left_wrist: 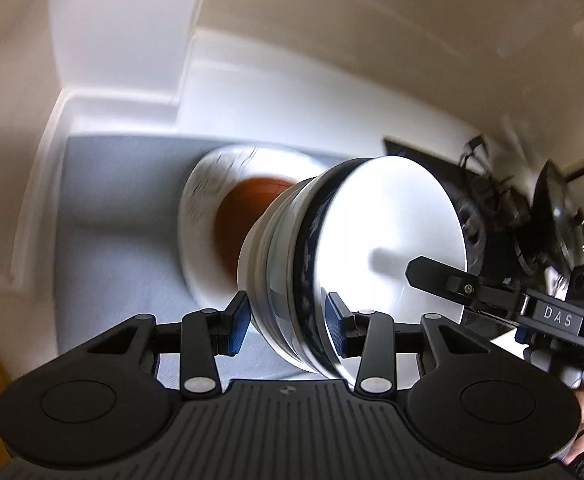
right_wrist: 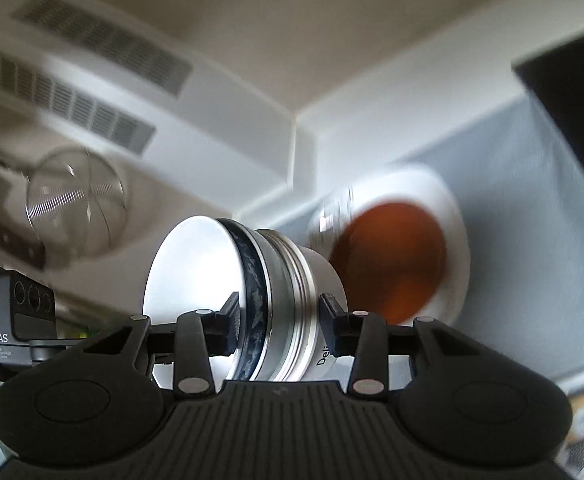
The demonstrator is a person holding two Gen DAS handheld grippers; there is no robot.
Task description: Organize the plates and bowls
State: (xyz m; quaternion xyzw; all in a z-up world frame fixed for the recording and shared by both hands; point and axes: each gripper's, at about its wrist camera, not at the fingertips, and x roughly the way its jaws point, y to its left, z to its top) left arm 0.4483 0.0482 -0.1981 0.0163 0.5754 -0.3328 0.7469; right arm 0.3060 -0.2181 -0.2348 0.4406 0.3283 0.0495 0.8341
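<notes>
A stack of nested white bowls (left_wrist: 316, 256), the top one with a dark blue patterned band, is held between both grippers. My left gripper (left_wrist: 286, 324) is shut on one side of the stack's rim. My right gripper (right_wrist: 278, 322) is shut on the opposite side of the stack (right_wrist: 268, 300) and also shows in the left wrist view (left_wrist: 492, 300). Behind the stack, a white plate (left_wrist: 200, 216) carries a brown plate or bowl (left_wrist: 244, 212) on a grey mat; they show in the right wrist view too (right_wrist: 396, 260). Both views are tilted and blurred.
The grey mat (left_wrist: 112, 208) lies on a white surface bounded by white walls (left_wrist: 124, 40). A wire mesh cover (right_wrist: 76, 208) and a vent grille (right_wrist: 92, 92) show on the left of the right wrist view. Dark cluttered items (left_wrist: 532, 208) sit at the right.
</notes>
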